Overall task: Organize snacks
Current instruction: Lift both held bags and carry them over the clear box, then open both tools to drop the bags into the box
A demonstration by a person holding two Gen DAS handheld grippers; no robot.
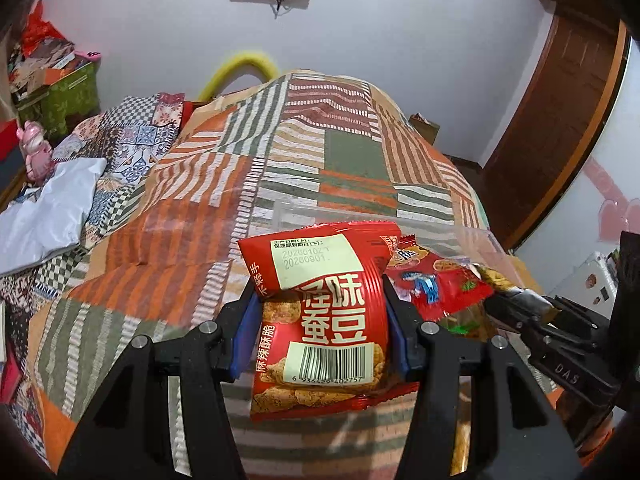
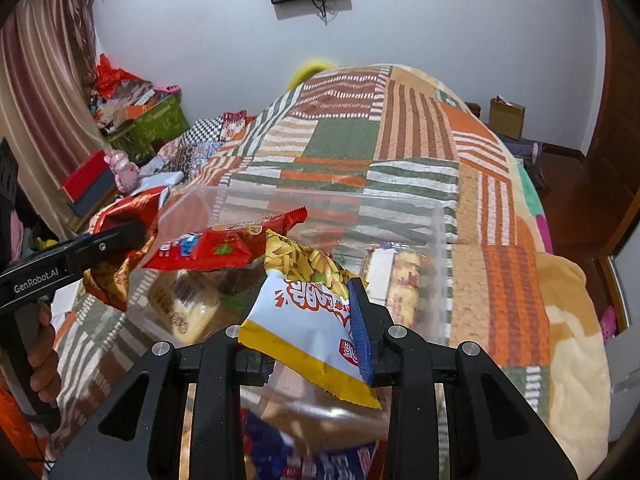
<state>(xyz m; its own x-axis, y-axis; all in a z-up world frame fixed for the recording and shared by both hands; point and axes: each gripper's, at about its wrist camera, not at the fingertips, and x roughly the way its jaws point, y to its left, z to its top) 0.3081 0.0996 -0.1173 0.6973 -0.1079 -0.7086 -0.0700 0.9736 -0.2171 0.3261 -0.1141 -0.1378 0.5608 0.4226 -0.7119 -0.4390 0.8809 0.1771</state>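
Clamped in our left gripper [image 1: 320, 328], a red bean-snack packet [image 1: 320, 320] stands upright; our right gripper [image 2: 308, 340] pinches a yellow-and-white packet [image 2: 308, 320] by one edge. Both hang over the clear bin [image 2: 438, 216] on the patchwork bedspread [image 2: 400, 140], the right hand nearer its middle.

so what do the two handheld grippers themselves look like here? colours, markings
Both are matte black frames with triangular cut-outs and silver round bolt heads; finger pads are ribbed blue. The left gripper reads "GenRobot.AI" in white along its side in the right wrist view; the right gripper shows "DAS" lettering in the left wrist view. No cables or sleeves visible.
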